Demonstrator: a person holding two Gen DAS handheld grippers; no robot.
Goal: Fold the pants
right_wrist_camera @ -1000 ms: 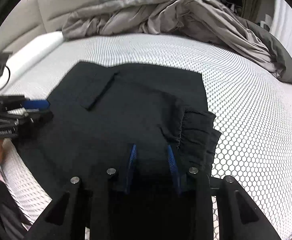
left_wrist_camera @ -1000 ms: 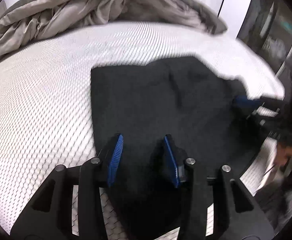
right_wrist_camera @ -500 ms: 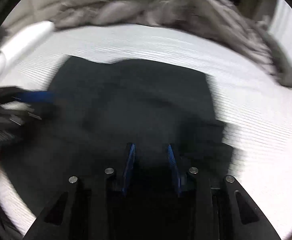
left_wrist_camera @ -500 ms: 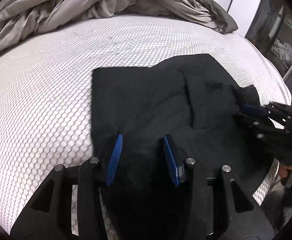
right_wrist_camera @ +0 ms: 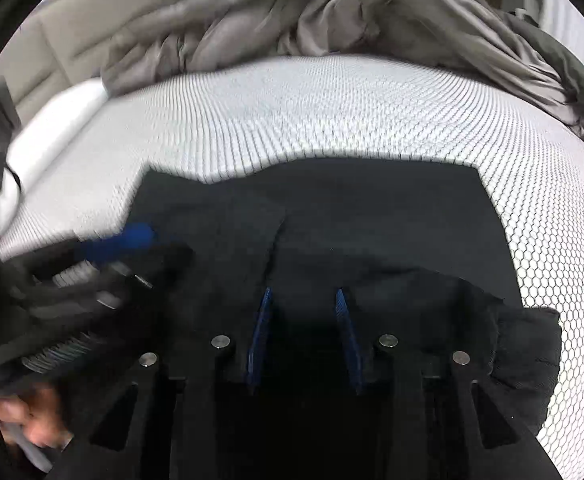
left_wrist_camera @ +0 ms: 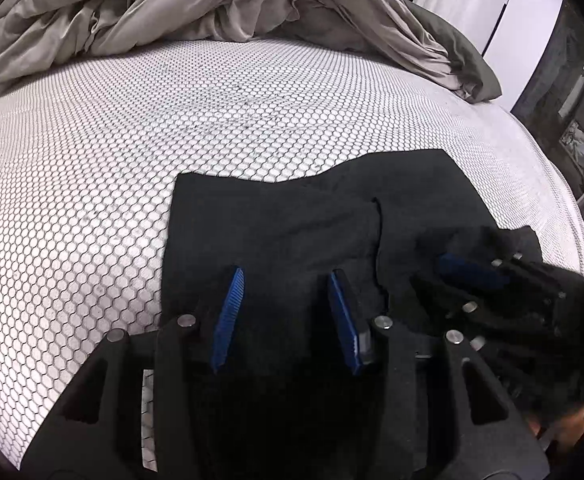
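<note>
The black pants (left_wrist_camera: 292,224) lie folded on the white honeycomb-patterned mattress (left_wrist_camera: 91,184), near its front edge. My left gripper (left_wrist_camera: 285,272) hangs over their near left part, its blue pads apart and opening, dark cloth under the gap. My right gripper (right_wrist_camera: 303,291) is over the near middle of the pants (right_wrist_camera: 372,208), its jaws also opening, with no pad pressing the cloth. A bunched waistband (right_wrist_camera: 524,344) sits to its right. Each view shows the other gripper close by: the right gripper (left_wrist_camera: 468,272) and the left gripper (right_wrist_camera: 131,236), blurred.
A crumpled grey duvet (left_wrist_camera: 211,4) is heaped along the far side of the bed. A beige headboard (right_wrist_camera: 71,44) and a white pillow (right_wrist_camera: 51,128) are at far left. A dark shelf (left_wrist_camera: 572,100) stands past the mattress's right edge. A person's hand (right_wrist_camera: 31,424) holds the left gripper.
Both grippers have drawn back toward the front edge of the bed and come closer to each other. The pants' far edge now sits lower in both views.
</note>
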